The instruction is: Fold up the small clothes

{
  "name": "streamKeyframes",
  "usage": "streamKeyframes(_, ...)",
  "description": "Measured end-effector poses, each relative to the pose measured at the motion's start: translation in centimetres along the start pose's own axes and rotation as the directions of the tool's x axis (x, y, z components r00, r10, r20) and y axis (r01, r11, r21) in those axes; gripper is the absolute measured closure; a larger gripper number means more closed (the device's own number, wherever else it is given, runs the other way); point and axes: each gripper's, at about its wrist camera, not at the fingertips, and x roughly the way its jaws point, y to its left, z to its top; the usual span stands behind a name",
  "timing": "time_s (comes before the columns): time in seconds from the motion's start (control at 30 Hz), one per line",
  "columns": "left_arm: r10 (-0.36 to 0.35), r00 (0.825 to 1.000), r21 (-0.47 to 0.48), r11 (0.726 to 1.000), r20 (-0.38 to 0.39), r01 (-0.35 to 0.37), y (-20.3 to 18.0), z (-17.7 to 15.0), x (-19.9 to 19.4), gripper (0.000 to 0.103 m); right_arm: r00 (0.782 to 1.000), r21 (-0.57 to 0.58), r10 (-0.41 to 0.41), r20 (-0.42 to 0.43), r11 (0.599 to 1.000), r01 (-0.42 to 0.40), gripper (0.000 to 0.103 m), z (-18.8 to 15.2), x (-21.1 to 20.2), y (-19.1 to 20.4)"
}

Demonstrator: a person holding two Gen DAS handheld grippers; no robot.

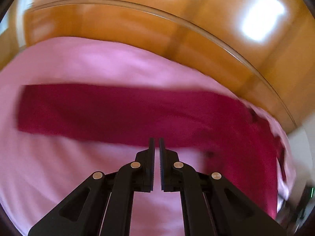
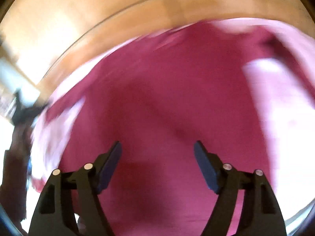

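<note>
Left gripper (image 1: 157, 140) first: its fingers (image 1: 151, 147) are drawn nearly together, only a thin slit between them, nothing clamped in it as far as the view shows. Their tips hover at the near edge of the dark magenta garment (image 1: 122, 112), a long folded band lying across a pale pink cloth (image 1: 82, 66). Over to the right gripper (image 2: 157, 147): fingers (image 2: 112, 157) spread wide, empty, poised above a broad blurred stretch of the same magenta fabric. Beyond the cloth, the glossy wooden surface (image 1: 206, 19) curves around.
</note>
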Motion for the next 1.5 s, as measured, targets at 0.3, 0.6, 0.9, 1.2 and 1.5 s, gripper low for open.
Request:
streamKeyframes(0.3,-0.174,0.966,0.094,0.976,-0.19,0.194,-11.7,-8.1,5.1,0.101,0.961,0.565,-0.249,0.12,0.813,0.14,0.032,1.9,-4.2,-21.2)
streamKeyframes(0.6,-0.103,0.965,0.226,0.961,-0.24,0.158,-15.2,-11.9,5.0,0.101,0.957,0.428,-0.285,0.061,0.873,0.233,0.096,6.1,-1.6,-22.5)
streamKeyframes(0.9,-0.102,0.959,0.22,0.962,-0.263,0.162,-15.2,-11.6,5.9,0.101,0.798,0.376,-0.583,0.15,0.781,0.5,0.097,11.0,-9.3,-29.3)
streamKeyframes(1.2,-0.07,0.96,0.227,0.965,-0.271,0.134,-15.9,-11.1,6.4,0.101,0.791,0.452,-0.605,0.091,0.733,0.509,0.019,13.2,-6.6,-34.0)
streamKeyframes(1.5,-0.072,0.963,0.233,0.963,-0.259,0.135,-16.0,-11.2,6.4,0.101,0.96,0.648,-0.261,0.103,0.75,0.135,0.04,7.2,-4.5,-34.6)
